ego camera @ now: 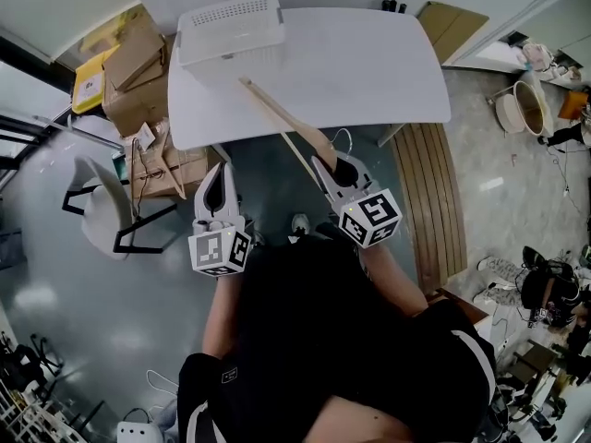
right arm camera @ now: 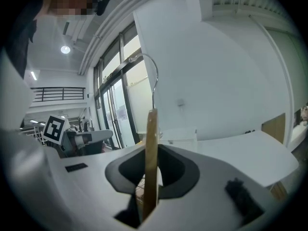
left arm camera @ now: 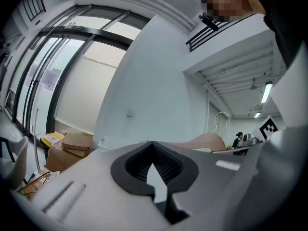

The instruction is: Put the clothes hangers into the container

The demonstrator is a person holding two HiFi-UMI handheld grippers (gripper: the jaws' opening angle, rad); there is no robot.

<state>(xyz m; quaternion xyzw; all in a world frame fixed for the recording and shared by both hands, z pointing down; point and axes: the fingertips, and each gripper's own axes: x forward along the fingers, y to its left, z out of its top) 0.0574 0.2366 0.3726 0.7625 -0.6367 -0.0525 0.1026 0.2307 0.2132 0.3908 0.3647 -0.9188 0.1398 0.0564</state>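
Observation:
A white perforated container (ego camera: 231,28) stands on the far left part of the white table (ego camera: 369,72). My right gripper (ego camera: 337,166) is shut on a wooden clothes hanger (ego camera: 282,118) near its metal hook (ego camera: 344,137). The hanger's long arm reaches over the table's near edge toward the container. In the right gripper view the wooden hanger (right arm camera: 151,153) stands edge-on between the jaws of the right gripper (right arm camera: 150,177), with the hook (right arm camera: 153,76) curving above. My left gripper (ego camera: 219,169) hangs below the table's near edge, shut and holding nothing. The left gripper (left arm camera: 153,162) is also empty in its own view.
Cardboard boxes (ego camera: 137,67) are piled left of the table, with more boxes (ego camera: 171,169) under its left corner. A white chair (ego camera: 100,206) stands on the floor at the left. A slatted wooden bench (ego camera: 429,192) runs along the right. Clutter lies on the floor at far right.

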